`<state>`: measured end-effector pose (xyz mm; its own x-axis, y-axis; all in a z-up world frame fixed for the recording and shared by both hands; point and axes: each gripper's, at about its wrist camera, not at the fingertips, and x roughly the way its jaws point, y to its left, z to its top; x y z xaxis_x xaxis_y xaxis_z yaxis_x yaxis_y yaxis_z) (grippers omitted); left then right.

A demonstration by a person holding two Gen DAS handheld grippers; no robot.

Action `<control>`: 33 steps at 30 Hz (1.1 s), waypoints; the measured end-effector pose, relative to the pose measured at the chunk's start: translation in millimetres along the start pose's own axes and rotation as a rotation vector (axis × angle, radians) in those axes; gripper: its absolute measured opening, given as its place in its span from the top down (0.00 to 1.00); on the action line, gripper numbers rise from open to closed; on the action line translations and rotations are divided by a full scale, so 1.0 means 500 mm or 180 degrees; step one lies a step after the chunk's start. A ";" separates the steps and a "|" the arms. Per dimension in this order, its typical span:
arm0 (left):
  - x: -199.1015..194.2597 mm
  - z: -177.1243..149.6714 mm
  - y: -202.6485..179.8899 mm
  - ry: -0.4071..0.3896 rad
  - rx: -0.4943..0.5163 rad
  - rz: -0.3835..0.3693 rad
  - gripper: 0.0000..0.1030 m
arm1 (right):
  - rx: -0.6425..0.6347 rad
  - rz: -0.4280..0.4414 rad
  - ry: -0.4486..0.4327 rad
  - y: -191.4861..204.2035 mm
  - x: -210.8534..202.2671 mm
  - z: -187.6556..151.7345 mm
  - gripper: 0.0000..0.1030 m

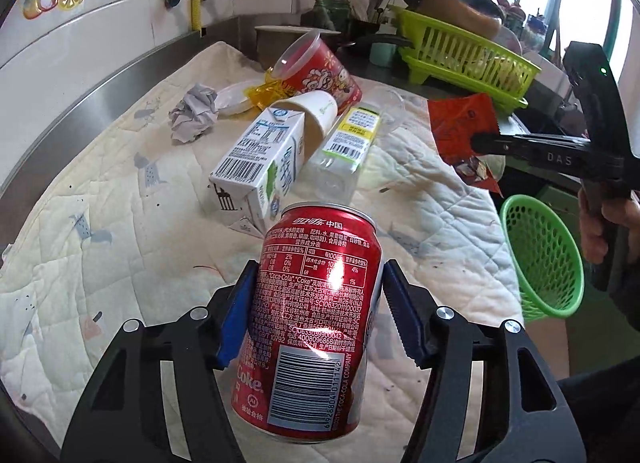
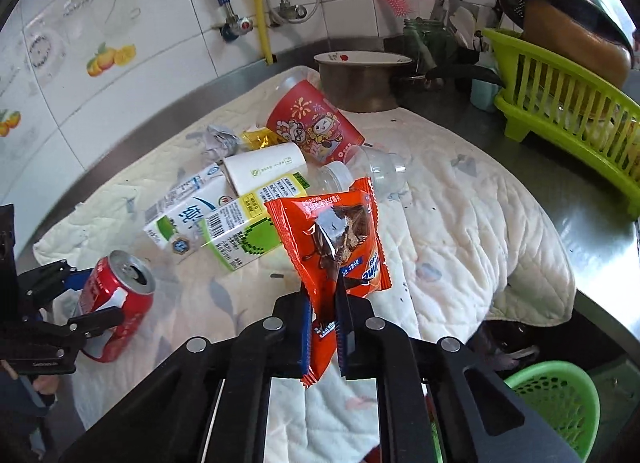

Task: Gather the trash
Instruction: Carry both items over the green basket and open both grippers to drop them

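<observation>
Red cola can (image 1: 316, 319) sat low-centre in the left wrist view, between the blue pads (image 1: 236, 315) of the left gripper (image 1: 320, 319); both pads appeared to press its sides, can lifted off the quilted cloth (image 1: 100, 263). In the right wrist view the same can showed at lower left, opened top tilted up.

Orange snack wrapper (image 2: 340, 247) stood centre frame in the right wrist view, pinched at its lower end by the right gripper (image 2: 324, 327), fingers nearly together on the foil.

Green mesh basket (image 2: 560, 403) lay at lower right, beyond the cloth edge; probably the trash bin. Contents not visible, so nothing confirmed deposited.

Remaining on the cloth, upper centre: milk carton (image 1: 256, 159), paper cup (image 1: 316, 115), clear bottle (image 1: 344, 147), red printed cup (image 1: 316, 71), crumpled paper (image 1: 194, 113), yellow wrapper (image 1: 264, 93), clear dome lid (image 2: 384, 171).

Judgement: early stage. Two items in hand, neither over the basket yet; at least seven pieces left to gather.
</observation>
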<state>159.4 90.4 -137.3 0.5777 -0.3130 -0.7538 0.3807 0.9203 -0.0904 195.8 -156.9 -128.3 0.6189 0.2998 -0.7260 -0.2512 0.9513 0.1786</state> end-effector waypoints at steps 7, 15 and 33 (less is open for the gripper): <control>-0.026 0.021 -0.067 -0.0067 0.0041 -0.0147 0.40 | 0.0148 -0.0014 -0.0144 -0.042 -0.113 -0.060 0.91; -0.030 0.061 -0.230 -0.0162 0.0377 -0.0482 0.40 | 0.0517 -0.0606 -0.0031 -0.174 -0.230 -0.207 0.91; 0.174 0.058 -0.656 0.0439 0.0881 -0.1267 0.40 | 0.1131 -0.1108 0.0141 -0.352 -0.360 -0.411 0.41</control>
<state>105.5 -245.5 -154.4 0.2551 -0.5759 -0.7767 0.7402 0.6332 -0.2264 -24.5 -392.9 -165.7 0.5868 -0.0359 -0.8089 0.2384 0.9624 0.1302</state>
